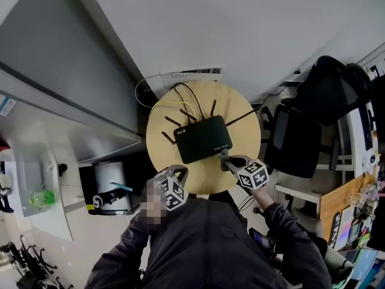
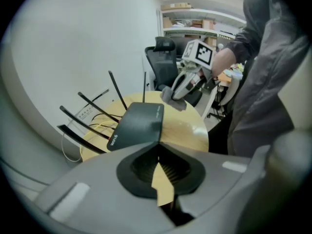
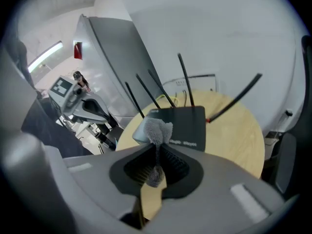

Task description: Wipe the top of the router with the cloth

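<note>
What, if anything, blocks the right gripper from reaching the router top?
Nothing that shows, so likely yes. The right gripper, shut on the cloth, sits at the router's near corner. The router's top is bare, the antennas stand along its far side, and the left gripper is off to the side.

antennas [image 1: 213,107] fence router's [image 1: 203,138] far side, near table [image 1: 245,138] edge open

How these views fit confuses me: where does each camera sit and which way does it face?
Head view: on the person's head, facing steeply down at the router on the round table; shows sleeves, left gripper, right gripper.
Left gripper view: on the left gripper, facing the router and right gripper; its fingers together, empty.
Right gripper view: on the right gripper, facing router and wall; its fingers pinch the cloth.
Shared: all see the router.
</note>
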### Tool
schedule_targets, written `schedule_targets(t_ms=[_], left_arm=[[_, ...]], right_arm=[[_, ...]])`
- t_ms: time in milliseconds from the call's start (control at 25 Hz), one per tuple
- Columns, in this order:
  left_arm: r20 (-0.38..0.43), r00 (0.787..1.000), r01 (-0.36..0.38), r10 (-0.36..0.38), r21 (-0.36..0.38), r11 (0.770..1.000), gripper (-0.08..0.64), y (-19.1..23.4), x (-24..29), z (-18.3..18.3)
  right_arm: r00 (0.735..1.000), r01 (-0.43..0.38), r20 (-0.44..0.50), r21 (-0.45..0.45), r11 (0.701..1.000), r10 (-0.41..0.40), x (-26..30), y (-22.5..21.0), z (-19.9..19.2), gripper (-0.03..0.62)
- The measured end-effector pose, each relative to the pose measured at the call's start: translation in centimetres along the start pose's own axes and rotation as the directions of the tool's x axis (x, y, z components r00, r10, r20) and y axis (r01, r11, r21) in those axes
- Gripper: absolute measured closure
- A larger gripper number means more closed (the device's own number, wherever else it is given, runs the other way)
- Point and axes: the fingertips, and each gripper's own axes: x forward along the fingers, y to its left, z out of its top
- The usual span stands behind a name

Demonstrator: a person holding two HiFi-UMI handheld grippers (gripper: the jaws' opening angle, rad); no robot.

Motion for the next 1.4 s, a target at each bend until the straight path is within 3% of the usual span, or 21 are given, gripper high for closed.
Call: schedule_targets(t_ms=[240, 400, 640, 1400], left_arm=[[0.108, 0.994, 0.027, -0.023, -0.040, 0.999, 0.558, 0.0, -2.1, 2.4], [0.154, 0.987, 0.048, -0.042, -0.031, 0.998, 0.558, -0.1, -3.2, 3.6], [0.175, 0.984, 0.040, -0.039, 0.000, 0.999, 0.558, 0.3, -3.9, 3.9], [0.193, 0.981, 0.035, -0.033, -0.005, 0.999, 0.558, 0.9, -4.6, 3.0]], right_arm=[[0.987, 0.006, 0.159, -0.135, 0.991, 0.016, -5.2, 6.7, 5.7, 0.563], [0.975, 0.040, 0.224, -0.152, 0.988, -0.005, -6.7, 8.5, 7.6, 0.563], [0.974, 0.070, 0.227, -0.188, 0.980, -0.026, -5.9, 9.8, 8.2, 0.566], [0.970, 0.064, 0.244, -0.186, 0.981, -0.017, -5.1, 11.1, 9.9, 0.566]])
